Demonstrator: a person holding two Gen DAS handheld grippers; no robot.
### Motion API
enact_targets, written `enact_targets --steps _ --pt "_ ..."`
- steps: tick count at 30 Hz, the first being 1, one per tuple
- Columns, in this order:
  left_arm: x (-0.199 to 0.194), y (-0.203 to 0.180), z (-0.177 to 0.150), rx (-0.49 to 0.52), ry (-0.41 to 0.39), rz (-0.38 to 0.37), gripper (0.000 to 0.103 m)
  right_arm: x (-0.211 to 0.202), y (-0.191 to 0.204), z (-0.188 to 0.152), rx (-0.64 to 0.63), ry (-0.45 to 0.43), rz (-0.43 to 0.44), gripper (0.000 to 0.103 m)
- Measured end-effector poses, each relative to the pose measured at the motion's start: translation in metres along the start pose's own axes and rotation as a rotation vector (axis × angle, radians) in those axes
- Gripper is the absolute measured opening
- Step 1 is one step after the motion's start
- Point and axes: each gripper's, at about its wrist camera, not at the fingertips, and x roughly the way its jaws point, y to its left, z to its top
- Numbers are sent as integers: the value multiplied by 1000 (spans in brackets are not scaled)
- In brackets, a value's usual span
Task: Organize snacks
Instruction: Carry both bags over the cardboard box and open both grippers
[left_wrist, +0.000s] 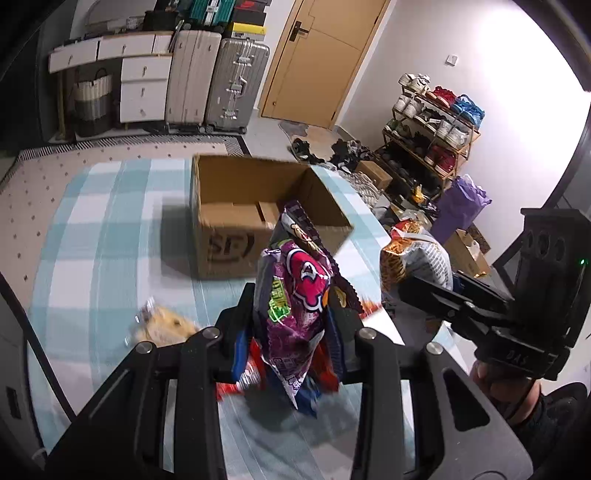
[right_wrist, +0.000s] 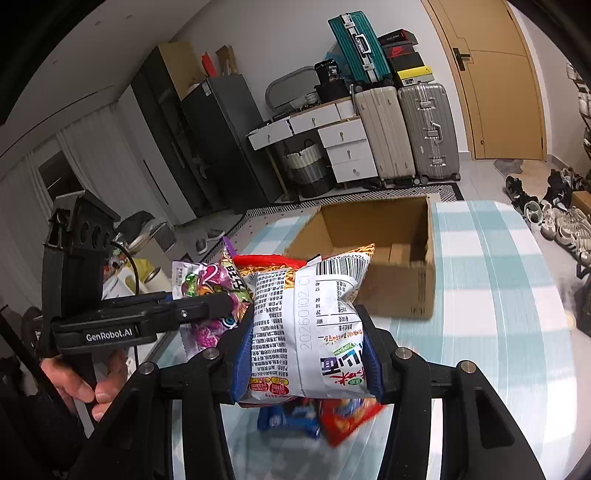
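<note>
My left gripper (left_wrist: 291, 314) is shut on a purple snack bag (left_wrist: 295, 295) and holds it above the checked tablecloth, in front of the open cardboard box (left_wrist: 236, 206). My right gripper (right_wrist: 306, 350) is shut on a white and orange snack bag (right_wrist: 310, 314). That bag also shows in the left wrist view (left_wrist: 417, 258), and the purple bag in the right wrist view (right_wrist: 214, 284). The box (right_wrist: 391, 258) stands ahead of both grippers. A blue packet (right_wrist: 291, 417) and a red packet (right_wrist: 343, 417) lie on the table below my right gripper.
A clear-wrapped pastry (left_wrist: 162, 325) lies on the table left of my left gripper. The table's right edge (left_wrist: 373, 206) runs beside a shoe rack (left_wrist: 432, 136). Suitcases (left_wrist: 218, 81) and drawers (left_wrist: 144, 85) stand along the far wall.
</note>
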Motion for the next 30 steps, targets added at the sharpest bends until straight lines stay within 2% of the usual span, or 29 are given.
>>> enact_targets --steps 5,18,22,25,30 --pt "14 2 37 4 12 49 31 13 -7 34 10 -3 -8 50" --pt "80 22 121 -3 50 78 31 67 -33 106 11 19 -19 50" --pt "104 28 136 -14 62 91 31 88 -43 120 11 28 -53 50" --pt "118 29 142 10 42 125 32 110 -53 125 19 45 -84 50" --pt "151 44 145 -27 79 116 32 145 -74 123 54 89 -111 50"
